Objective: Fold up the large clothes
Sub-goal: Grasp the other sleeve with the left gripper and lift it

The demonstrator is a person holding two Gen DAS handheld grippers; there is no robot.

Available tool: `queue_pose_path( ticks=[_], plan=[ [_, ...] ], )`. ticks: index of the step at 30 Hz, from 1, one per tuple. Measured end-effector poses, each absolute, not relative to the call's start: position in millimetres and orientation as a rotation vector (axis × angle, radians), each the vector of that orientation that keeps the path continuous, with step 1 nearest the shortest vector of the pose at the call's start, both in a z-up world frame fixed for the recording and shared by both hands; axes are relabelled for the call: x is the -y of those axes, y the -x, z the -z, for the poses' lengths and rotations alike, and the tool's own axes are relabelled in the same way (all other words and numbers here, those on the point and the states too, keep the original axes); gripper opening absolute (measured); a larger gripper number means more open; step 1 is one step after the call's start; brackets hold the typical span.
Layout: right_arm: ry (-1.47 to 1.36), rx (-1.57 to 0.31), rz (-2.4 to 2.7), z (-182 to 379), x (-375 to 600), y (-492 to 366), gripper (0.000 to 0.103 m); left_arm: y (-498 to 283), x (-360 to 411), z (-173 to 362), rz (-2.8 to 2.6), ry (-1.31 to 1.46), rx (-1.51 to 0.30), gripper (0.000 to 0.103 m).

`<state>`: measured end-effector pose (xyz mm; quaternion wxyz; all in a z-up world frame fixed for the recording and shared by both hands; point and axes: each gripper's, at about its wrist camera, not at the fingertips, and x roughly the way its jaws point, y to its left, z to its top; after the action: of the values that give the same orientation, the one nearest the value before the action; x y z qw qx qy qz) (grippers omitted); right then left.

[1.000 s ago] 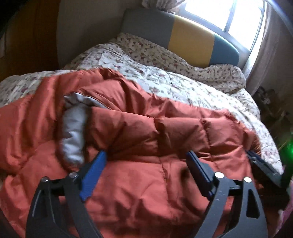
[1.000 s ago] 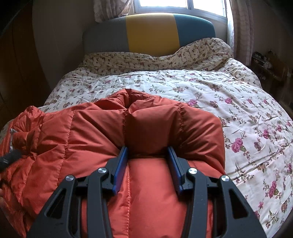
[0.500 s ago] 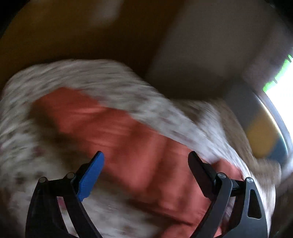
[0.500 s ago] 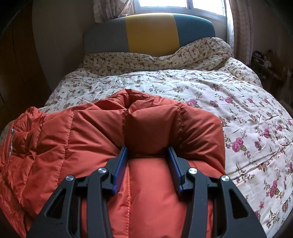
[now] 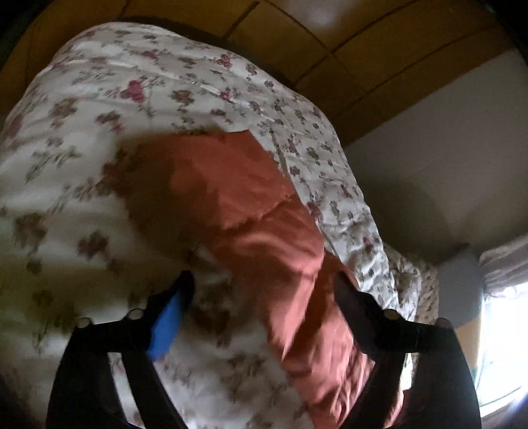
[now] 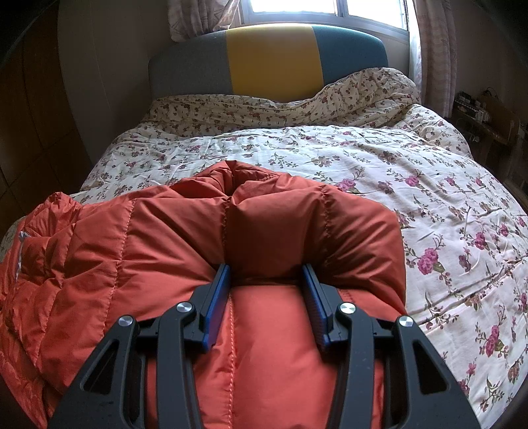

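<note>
Straight ahead, a grey, yellow and teal headboard (image 6: 274, 61) beneath a bright curtained window (image 6: 325, 13); floral quilt (image 6: 429, 184) spread below.

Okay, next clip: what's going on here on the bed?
A person with a handheld gripper in each hand is folding an orange puffer jacket on a bed with a floral duvet. The right gripper is clamped on a thick fold of the jacket. The left gripper is open over the jacket's sleeve lying out on the duvet, its fingers just closing in, nothing gripped yet.
</note>
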<state>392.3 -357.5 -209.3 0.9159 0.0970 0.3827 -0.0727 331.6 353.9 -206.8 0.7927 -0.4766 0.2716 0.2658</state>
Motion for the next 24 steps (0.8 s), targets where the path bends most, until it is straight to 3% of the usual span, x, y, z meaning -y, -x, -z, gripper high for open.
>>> queue_pose_path(
  ticks=[3, 4, 5, 7, 24],
  plan=[
    [-0.199, -0.788, 0.150, 209.3, 357.4, -392.4, 0.044, -340.7, -358.3, 210.3, -0.600, 1.012, -0.597, 0.064],
    [-0.199, -0.788, 0.150, 209.3, 357.4, -392.4, 0.044, -343.5, -359.7, 212.4, -0.606, 1.009, -0.608, 0.043],
    [-0.198, -0.788, 0.150, 209.4, 357.3, -392.4, 0.044, -344.6, -357.2, 213.2, -0.596, 1.003, -0.622, 0.034],
    [-0.198, -0.788, 0.150, 209.3, 357.3, -392.3, 0.044, -347.6, -346.3, 207.3, -0.610, 0.932, -0.615, 0.025],
    [-0.200, -0.788, 0.149, 208.9, 357.5, -392.3, 0.044, -349.7, -197.4, 139.1, -0.344, 0.418, -0.465, 0.021]
  ],
)
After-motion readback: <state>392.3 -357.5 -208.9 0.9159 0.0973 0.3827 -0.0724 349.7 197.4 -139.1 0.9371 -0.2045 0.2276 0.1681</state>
